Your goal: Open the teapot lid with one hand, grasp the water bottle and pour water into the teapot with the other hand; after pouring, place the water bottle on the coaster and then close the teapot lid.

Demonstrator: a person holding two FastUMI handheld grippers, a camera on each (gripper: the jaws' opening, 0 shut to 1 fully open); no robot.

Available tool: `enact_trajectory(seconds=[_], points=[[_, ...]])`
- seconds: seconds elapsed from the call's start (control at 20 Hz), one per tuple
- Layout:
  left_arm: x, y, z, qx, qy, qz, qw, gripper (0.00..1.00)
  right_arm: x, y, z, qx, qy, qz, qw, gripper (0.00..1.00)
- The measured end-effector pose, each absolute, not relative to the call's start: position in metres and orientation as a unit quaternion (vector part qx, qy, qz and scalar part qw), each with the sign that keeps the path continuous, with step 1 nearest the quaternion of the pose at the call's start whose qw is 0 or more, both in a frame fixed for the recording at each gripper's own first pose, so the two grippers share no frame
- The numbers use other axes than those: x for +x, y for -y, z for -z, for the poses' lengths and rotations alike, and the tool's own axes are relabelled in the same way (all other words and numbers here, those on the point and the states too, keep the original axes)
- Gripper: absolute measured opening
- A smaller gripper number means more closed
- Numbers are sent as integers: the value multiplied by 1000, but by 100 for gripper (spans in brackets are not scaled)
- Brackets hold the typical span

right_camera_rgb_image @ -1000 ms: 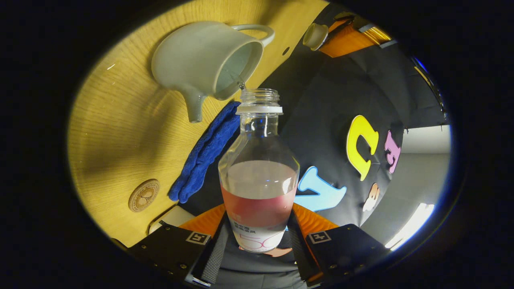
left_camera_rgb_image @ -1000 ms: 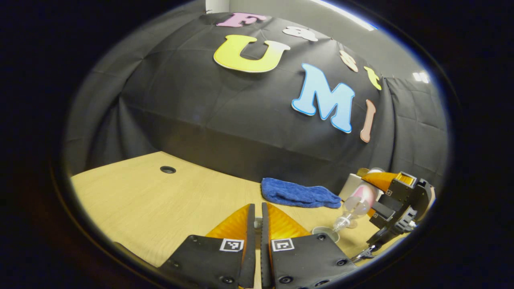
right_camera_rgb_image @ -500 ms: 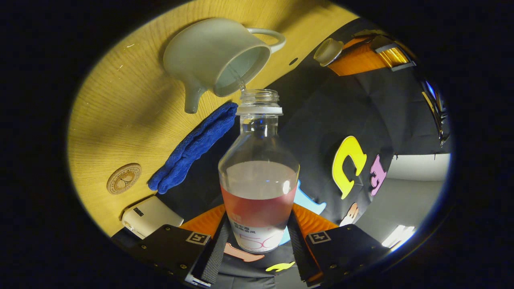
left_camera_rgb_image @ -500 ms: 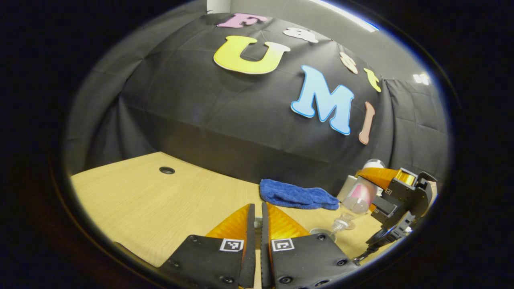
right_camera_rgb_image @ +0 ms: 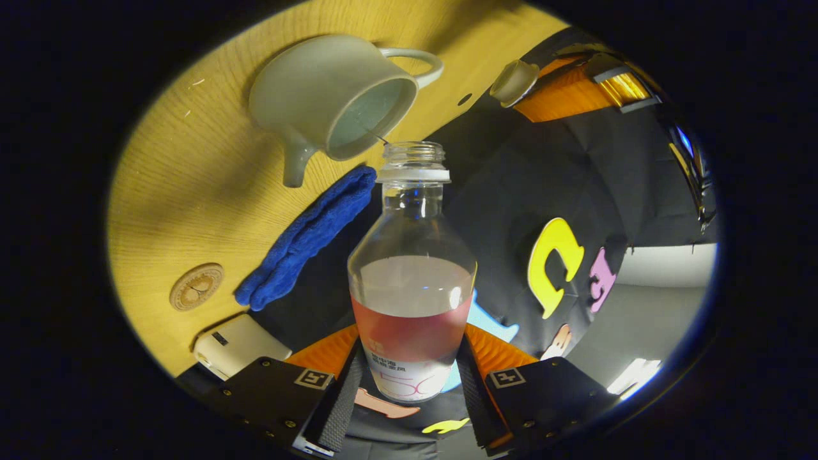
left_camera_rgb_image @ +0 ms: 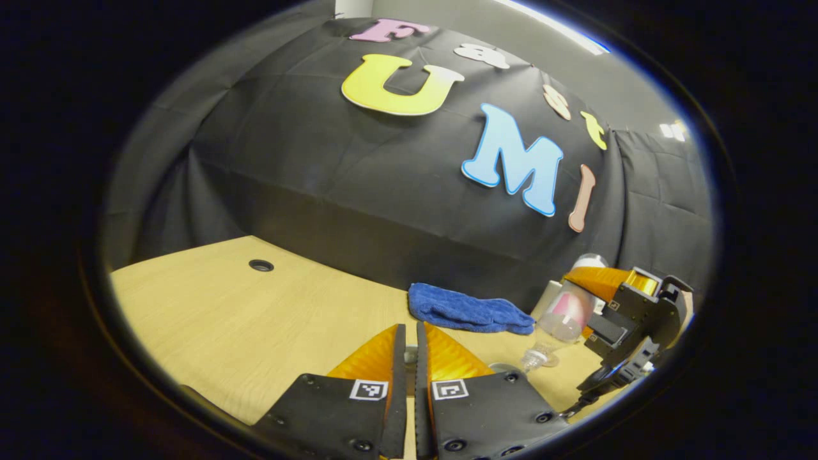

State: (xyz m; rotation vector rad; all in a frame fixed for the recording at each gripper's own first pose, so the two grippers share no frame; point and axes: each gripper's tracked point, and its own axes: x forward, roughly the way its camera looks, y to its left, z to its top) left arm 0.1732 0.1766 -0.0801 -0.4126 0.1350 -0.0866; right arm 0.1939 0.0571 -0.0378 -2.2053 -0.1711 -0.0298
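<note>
While a blue cloth [right_camera_rgb_image: 307, 239] is lying at seven o'clock of the teapot [right_camera_rgb_image: 332, 96], the right gripper [right_camera_rgb_image: 409, 383] is clamping the water bottle [right_camera_rgb_image: 411, 275], neck pointing toward twelve; the left gripper [left_camera_rgb_image: 409, 358] is pinching the lid [right_camera_rgb_image: 514, 82].

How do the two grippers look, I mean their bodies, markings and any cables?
The left gripper has black plates with screws, each carrying a small square black-and-white tag. The right gripper has the same black plates and tags. Seen from the left gripper view, the right gripper has a blocky black body, a gold-coloured band and a thin dark cable hanging below.
</note>
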Motion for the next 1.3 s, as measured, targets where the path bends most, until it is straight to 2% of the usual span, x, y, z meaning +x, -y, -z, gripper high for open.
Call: enact_trajectory(seconds=[0.1, 0.2, 0.4, 0.5, 0.75, 1.1, 1.3], points=[[173, -179, 80, -204, -66, 41, 976, 11, 203, -50, 34, -872, 43, 1, 487, 74], [174, -180, 80, -203, -64, 38, 976, 12, 212, -40, 32, -841, 11, -14, 540, 74], [173, -178, 81, -204, -66, 41, 976, 11, 222, -32, 32, -738, -56, -50, 670, 74], [174, -178, 81, -204, -67, 41, 976, 11, 222, -30, 29, -695, -66, -55, 714, 74], [174, -178, 84, -202, -70, 40, 976, 12, 227, -18, 33, -601, -100, -63, 790, 74], [173, -178, 82, -200, -67, 39, 977, 12, 247, 3, 56, -458, -156, -53, 873, 74], [174, -176, 83, -198, -69, 40, 977, 12, 247, 19, 67, -378, -174, -50, 908, 74]])
